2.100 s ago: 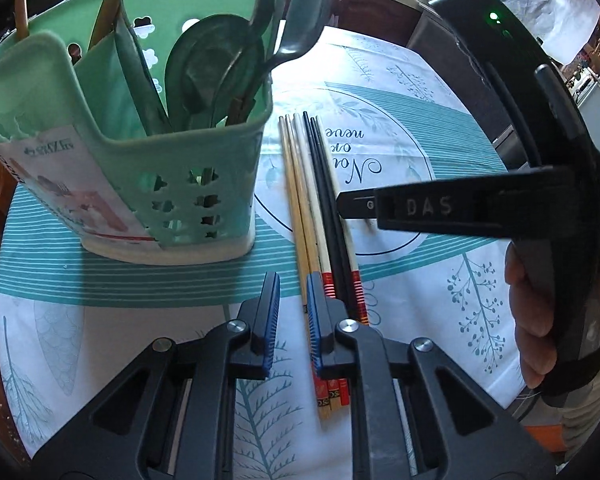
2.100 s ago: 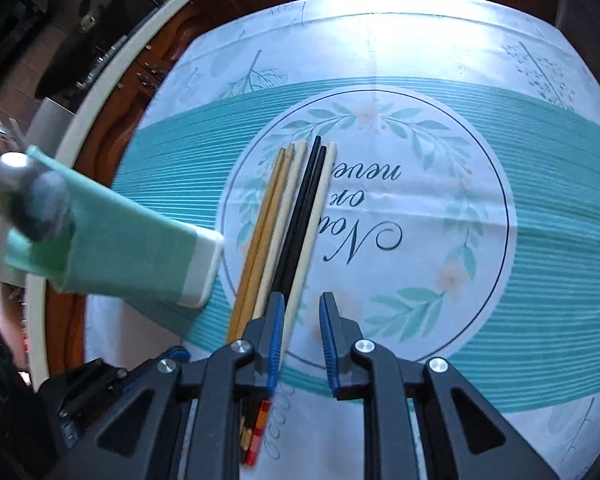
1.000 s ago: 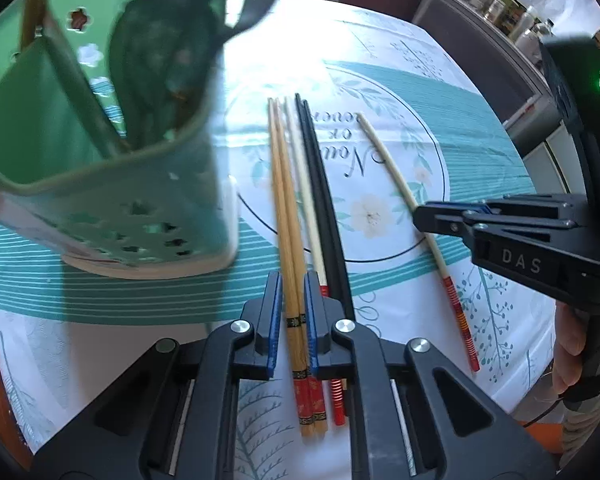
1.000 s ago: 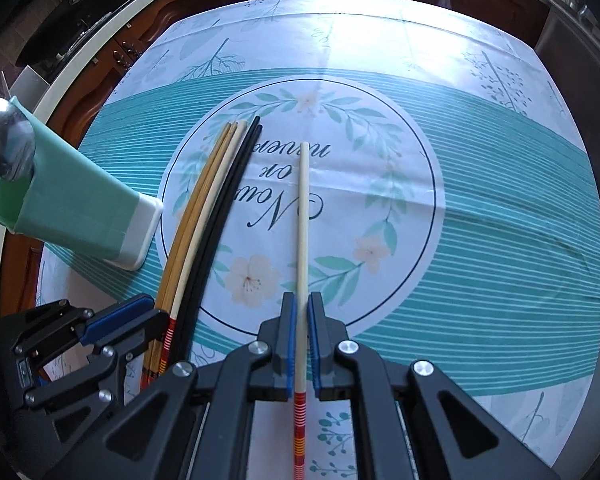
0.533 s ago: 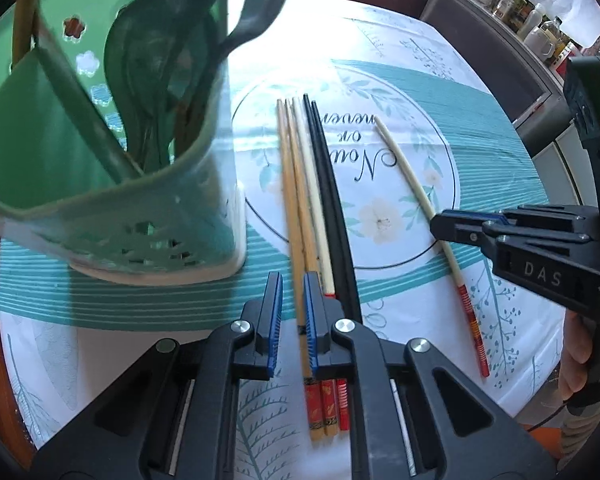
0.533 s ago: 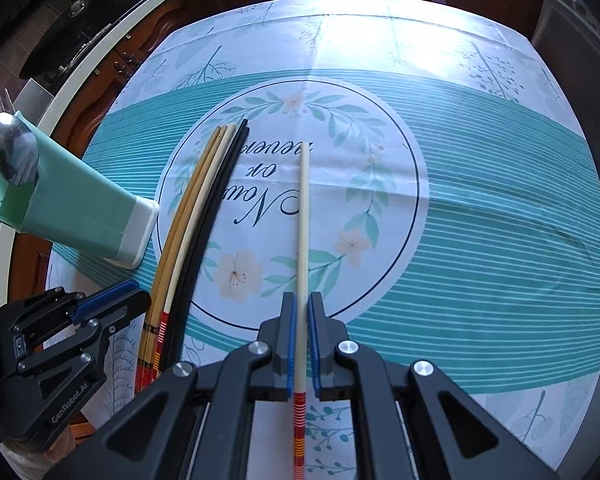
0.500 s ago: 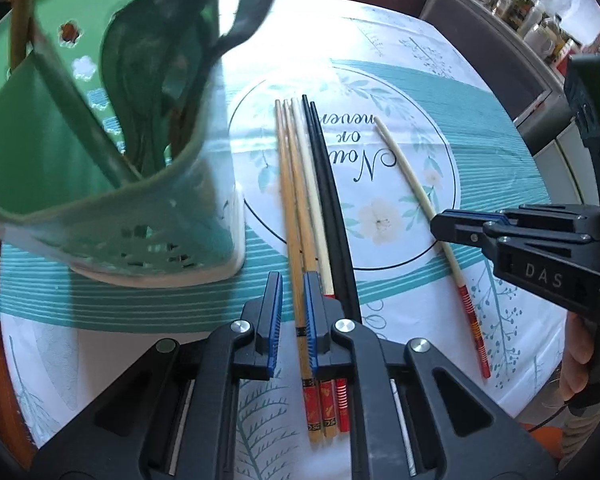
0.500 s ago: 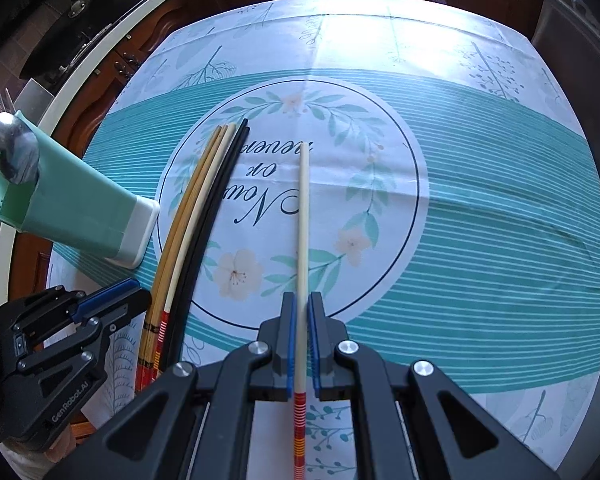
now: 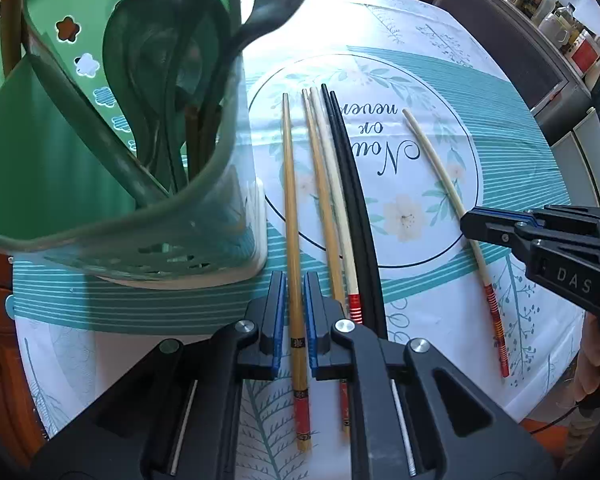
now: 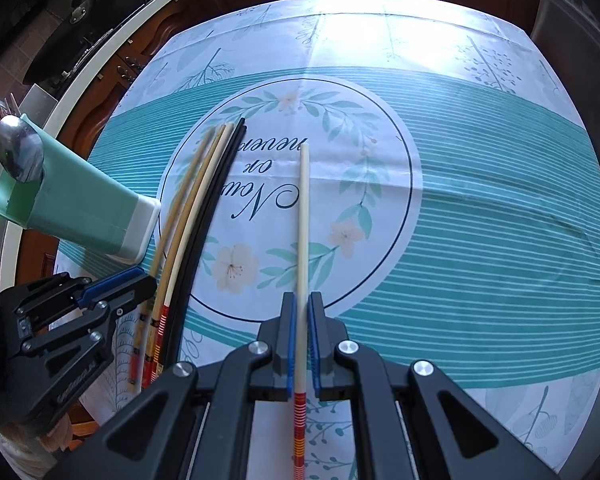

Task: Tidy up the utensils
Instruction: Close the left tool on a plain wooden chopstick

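Note:
My left gripper (image 9: 295,290) is shut on a yellow-brown chopstick (image 9: 290,216) with a red end, held apart from the chopsticks lying on the cloth: a tan one (image 9: 320,184), a cream one (image 9: 336,208) and two black ones (image 9: 354,200). My right gripper (image 10: 301,312) is shut on a cream chopstick (image 10: 303,216) with a red-striped end; it also shows in the left wrist view (image 9: 440,176). A green utensil holder (image 9: 112,184) with spoons stands at the left, also in the right wrist view (image 10: 76,208).
A teal and white tablecloth (image 10: 480,208) covers the table (image 10: 112,68). Dark wooden cabinets and a counter with jars (image 9: 556,16) stand beyond the far edge. The left gripper shows at the lower left of the right wrist view (image 10: 116,284).
The right gripper closed on the cream chopstick and pulled it right, out of the bundle. The left gripper closed on the yellow-brown chopstick and has shifted it left, away from the others.

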`<state>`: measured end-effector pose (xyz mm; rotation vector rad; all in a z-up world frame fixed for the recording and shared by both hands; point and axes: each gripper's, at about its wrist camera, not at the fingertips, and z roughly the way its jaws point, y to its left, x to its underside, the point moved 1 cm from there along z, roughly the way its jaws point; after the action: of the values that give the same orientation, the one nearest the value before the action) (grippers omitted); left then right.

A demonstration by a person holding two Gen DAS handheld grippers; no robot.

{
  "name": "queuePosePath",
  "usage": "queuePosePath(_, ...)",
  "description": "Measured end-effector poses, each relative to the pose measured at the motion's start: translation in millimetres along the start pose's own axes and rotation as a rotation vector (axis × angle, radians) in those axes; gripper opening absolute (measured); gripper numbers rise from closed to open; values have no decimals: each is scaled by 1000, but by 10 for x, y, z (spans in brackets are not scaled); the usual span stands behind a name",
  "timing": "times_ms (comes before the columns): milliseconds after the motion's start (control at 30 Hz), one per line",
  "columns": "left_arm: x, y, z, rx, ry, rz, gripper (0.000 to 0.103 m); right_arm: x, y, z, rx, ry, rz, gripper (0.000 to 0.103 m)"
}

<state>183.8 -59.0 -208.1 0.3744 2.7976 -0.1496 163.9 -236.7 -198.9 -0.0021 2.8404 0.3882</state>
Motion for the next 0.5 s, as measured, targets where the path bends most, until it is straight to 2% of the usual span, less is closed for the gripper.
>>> queuePosePath(233, -102, -234, 32, -41, 38, 29, 9, 5, -15, -3, -2, 1, -1, 6)
queuePosePath(433, -257, -281, 107, -41, 99, 36, 8, -68, 10, 18, 14, 46, -19, 6)
queuePosePath(500, -272, -287, 98, -22, 112, 30, 5, -98, 35, 29, 32, 57, -40, 6)
